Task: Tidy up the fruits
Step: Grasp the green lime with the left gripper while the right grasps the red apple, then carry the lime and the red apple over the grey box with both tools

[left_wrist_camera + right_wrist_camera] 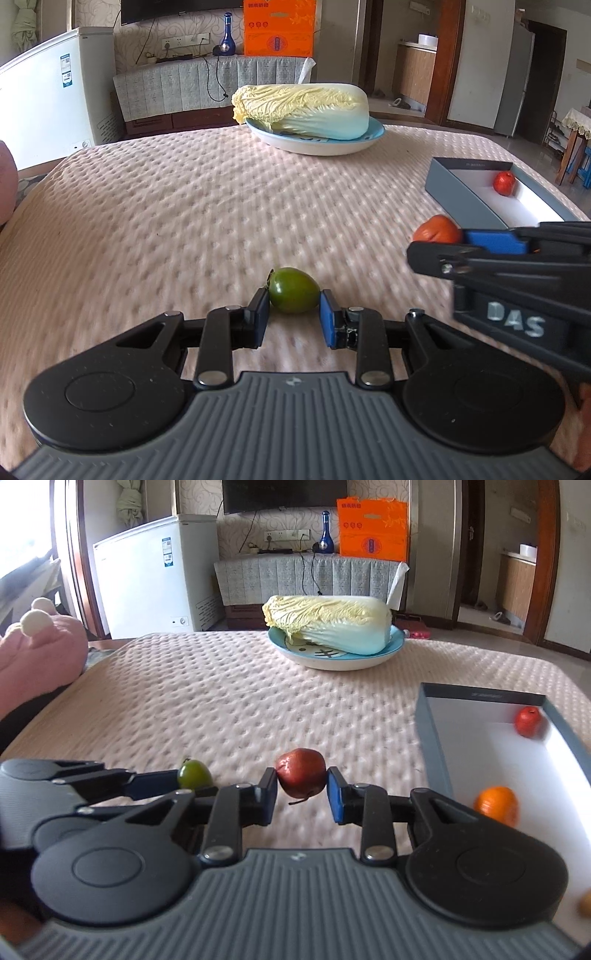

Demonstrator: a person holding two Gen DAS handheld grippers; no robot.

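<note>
Smooth oval green fruit [293, 290] pinched in the left gripper [294, 314]; right gripper [302, 789] level, clamping a glossy round red fruit [301, 772] — quilted cloth [184, 206] beneath.

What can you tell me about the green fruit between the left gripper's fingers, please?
The green fruit is small, oval and smooth, glossy dark green with a yellowish tinge and a short dark stem at its left end. It sits between the blue pads of the left gripper, which press both sides, just above or on the pink quilted cloth; which cannot be told. The right wrist view shows it at that gripper's tip, left of the red fruit.
</note>
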